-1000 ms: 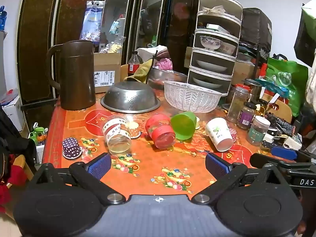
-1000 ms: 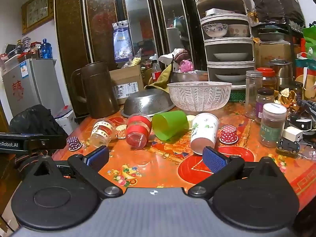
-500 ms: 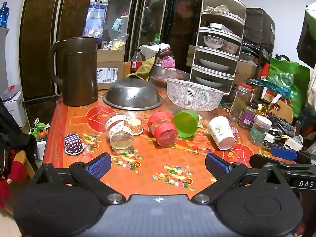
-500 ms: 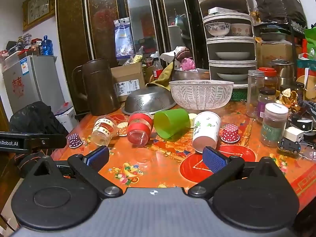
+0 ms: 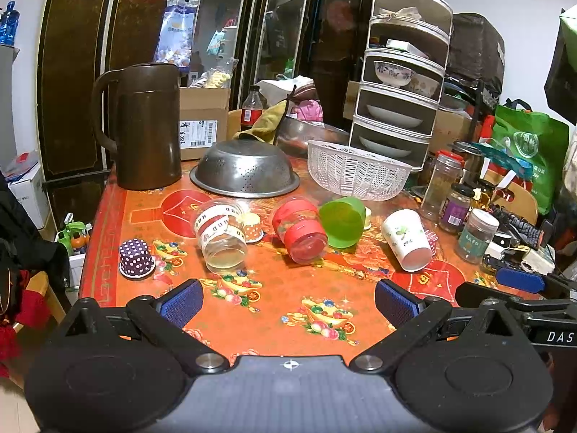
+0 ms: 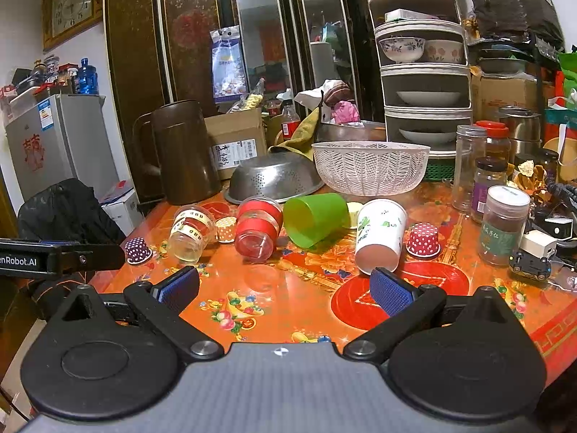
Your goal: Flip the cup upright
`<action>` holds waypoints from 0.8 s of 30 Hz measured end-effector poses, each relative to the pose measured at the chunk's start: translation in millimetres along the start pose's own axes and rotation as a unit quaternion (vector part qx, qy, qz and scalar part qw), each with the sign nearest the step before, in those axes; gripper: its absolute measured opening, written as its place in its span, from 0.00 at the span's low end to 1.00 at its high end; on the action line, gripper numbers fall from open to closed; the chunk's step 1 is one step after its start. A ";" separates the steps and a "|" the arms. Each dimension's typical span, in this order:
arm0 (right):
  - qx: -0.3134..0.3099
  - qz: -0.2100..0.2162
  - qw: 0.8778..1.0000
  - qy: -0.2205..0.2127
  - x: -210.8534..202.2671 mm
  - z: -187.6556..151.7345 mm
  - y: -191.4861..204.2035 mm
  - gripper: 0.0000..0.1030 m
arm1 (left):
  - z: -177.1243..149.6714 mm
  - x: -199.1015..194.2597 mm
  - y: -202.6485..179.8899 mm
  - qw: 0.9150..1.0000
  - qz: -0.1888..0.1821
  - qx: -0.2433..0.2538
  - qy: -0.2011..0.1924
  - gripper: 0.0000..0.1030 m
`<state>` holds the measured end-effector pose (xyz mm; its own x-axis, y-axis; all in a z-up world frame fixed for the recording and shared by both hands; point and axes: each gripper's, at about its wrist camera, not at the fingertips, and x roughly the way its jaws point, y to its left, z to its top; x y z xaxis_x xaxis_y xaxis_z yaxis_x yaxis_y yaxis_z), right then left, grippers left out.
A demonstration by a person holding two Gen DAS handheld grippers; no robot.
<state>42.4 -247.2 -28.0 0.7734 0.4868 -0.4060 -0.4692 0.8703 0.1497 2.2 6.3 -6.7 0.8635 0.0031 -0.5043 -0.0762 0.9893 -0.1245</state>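
Several cups lie on their sides on the orange table: a clear cup with a white band (image 5: 219, 238) (image 6: 191, 232), a red-banded clear cup (image 5: 301, 229) (image 6: 258, 227), a green cup (image 5: 342, 222) (image 6: 313, 218) and a white paper cup (image 5: 407, 240) (image 6: 380, 234). My left gripper (image 5: 288, 297) is open and empty, above the near table edge, short of the cups. My right gripper (image 6: 285, 288) is open and empty; its right fingertip (image 6: 391, 290) is just in front of the paper cup's mouth.
A brown jug (image 5: 144, 126), an overturned steel colander (image 5: 245, 169) and a white basket (image 5: 357, 171) stand behind the cups. Jars (image 5: 476, 236) crowd the right side. Small cupcake liners (image 5: 135, 258) (image 6: 423, 240) sit among the cups. A tiered dish rack (image 5: 404, 72) is at the back.
Both grippers have drawn slightly closer to the table and cups. The cups have not moved and the jaws stay open.
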 end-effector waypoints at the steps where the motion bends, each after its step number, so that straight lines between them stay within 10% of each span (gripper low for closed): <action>1: 0.000 0.000 1.000 0.000 -0.1 0.1 -0.1 0.99 | -0.1 0.1 0.1 1.000 0.000 0.000 0.000 0.99; 24: 0.000 -0.001 1.000 0.001 -1.5 1.7 0.4 0.99 | -2.2 -2.2 -2.8 1.000 -0.003 0.001 0.001 0.99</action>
<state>41.8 -247.5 -25.8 0.7735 0.4857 -0.4072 -0.4681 0.8709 0.1497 -0.6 3.1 -7.1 0.8631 -0.0027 -0.5050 -0.0704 0.9896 -0.1255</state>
